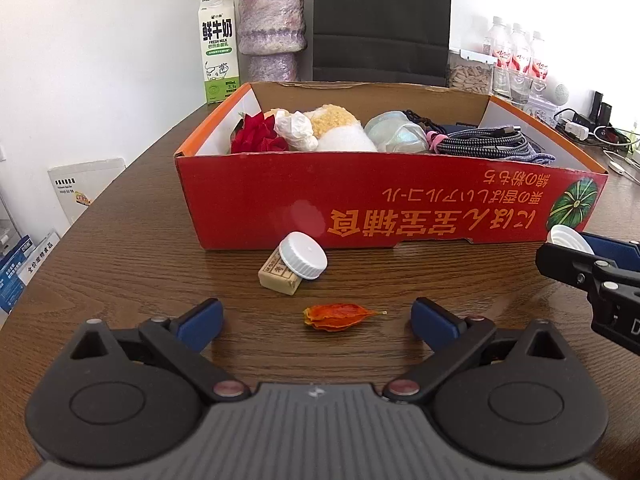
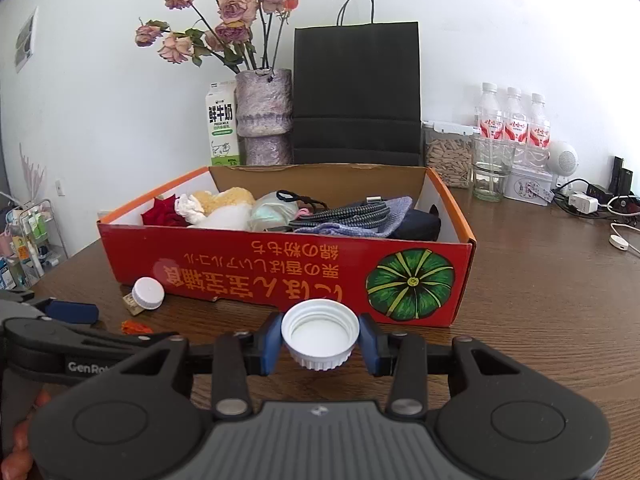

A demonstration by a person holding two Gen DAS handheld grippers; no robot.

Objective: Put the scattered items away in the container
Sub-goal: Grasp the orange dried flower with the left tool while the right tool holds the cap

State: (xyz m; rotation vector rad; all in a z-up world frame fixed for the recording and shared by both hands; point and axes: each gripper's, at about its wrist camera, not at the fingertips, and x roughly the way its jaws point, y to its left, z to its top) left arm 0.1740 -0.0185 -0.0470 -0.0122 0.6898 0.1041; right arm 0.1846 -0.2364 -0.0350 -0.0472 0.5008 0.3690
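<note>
A red cardboard box (image 1: 384, 196) (image 2: 280, 268) stands on the wooden table and holds a red rose, plush items, cables and cloth. In front of it lie a white bottle cap (image 1: 303, 255) (image 2: 148, 293) leaning on a small beige block (image 1: 279, 277) (image 2: 134, 303), and an orange dried husk (image 1: 340, 317) (image 2: 135, 327). My left gripper (image 1: 316, 322) is open, its blue pads either side of the husk and apart from it. My right gripper (image 2: 320, 338) is shut on a second white cap (image 2: 320, 334) (image 1: 570, 240), open side facing the camera, just before the box's front wall.
Behind the box stand a milk carton (image 1: 219, 48), a purple vase of dried roses (image 2: 264, 116) and a black paper bag (image 2: 356, 92). At the back right are water bottles (image 2: 514, 120), a jar, a glass and chargers with cables (image 2: 584, 202). A shelf stands off the table's left edge.
</note>
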